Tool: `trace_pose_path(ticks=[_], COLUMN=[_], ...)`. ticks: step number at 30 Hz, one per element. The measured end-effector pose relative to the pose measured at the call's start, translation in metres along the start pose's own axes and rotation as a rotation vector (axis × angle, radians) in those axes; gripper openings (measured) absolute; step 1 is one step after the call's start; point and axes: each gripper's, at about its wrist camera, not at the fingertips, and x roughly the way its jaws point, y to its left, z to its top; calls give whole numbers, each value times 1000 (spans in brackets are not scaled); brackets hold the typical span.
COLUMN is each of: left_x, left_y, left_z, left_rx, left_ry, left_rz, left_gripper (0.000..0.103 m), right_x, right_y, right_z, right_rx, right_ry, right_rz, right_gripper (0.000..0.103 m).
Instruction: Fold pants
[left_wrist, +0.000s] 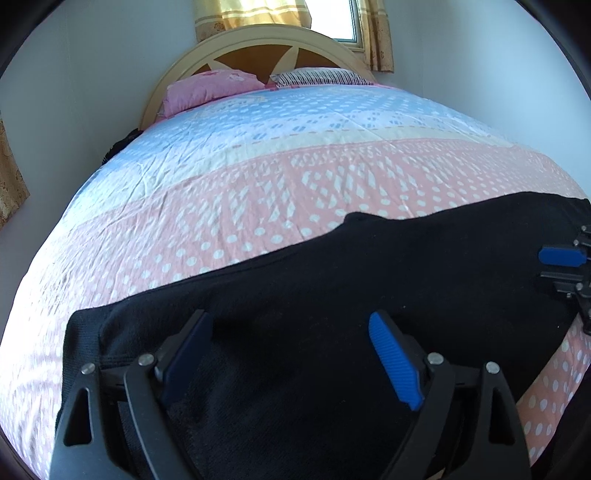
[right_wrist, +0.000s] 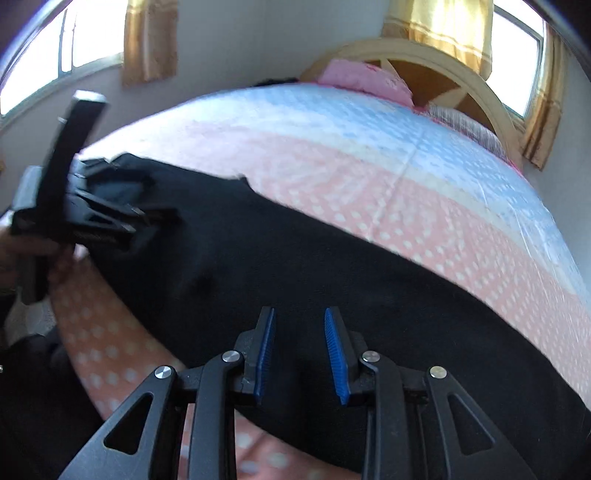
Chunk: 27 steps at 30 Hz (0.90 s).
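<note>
Pants (left_wrist: 332, 295) flat on bed (left_wrist: 258, 166), both hand-held grippers spread.

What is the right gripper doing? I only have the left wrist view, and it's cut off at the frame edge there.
Observer: In the right wrist view the right gripper is open. There is a clear gap between its blue ribbed pads and nothing in it. Only the black knit pants lie beyond.
Operator: Is it at the pants' edge?
Observer: Close to it. The pink dotted bedcover shows past the pants' near edge, beside and under its linkage.
Operator: Anything on my left gripper from that side?
Observer: The left gripper is blurred, at one end of the pants. A hand holds its handle.
</note>
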Motion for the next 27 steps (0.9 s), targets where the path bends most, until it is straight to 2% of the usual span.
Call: trace_pose_path(ticks=[2, 5, 7, 10, 13, 17, 19, 22, 24, 27], left_x=[1, 0, -3, -8, -17, -30, -28, -15, -13, -9], left_y=[1, 3, 6, 20, 52, 101, 118, 127, 127, 129], left_z=[0, -1, -2, -5, -10, -17, -23, -35, -38, -38], left_rx=[-5, -14, -16, -5, -44, -104, -145, -163, -166, -167], left_ry=[1, 5, 4, -5, -21, -38, -27, 5, -2, 18], left_rz=[0, -5, 5, 67, 128, 264, 295, 285, 281, 269], left_gripper=[91, 92, 92, 92, 92, 92, 93, 93, 93, 98], right_x=[0, 17, 28, 27, 24, 25, 39, 70, 92, 126], right_y=[19, 40, 48, 43, 36, 14, 4, -5, -6, -10], right_z=[5, 5, 0, 0, 7, 38, 58, 87, 100, 115], right_rx=[-49, -75, -74, -40, -26, 49, 100, 164, 173, 222], right_ry=[-26, 12, 34, 29, 33, 11, 13, 52, 87, 152], right_rz=[23, 84, 92, 112, 152, 199, 222, 269, 279, 340], right_gripper=[36, 37, 37, 37, 37, 37, 37, 37, 37, 37])
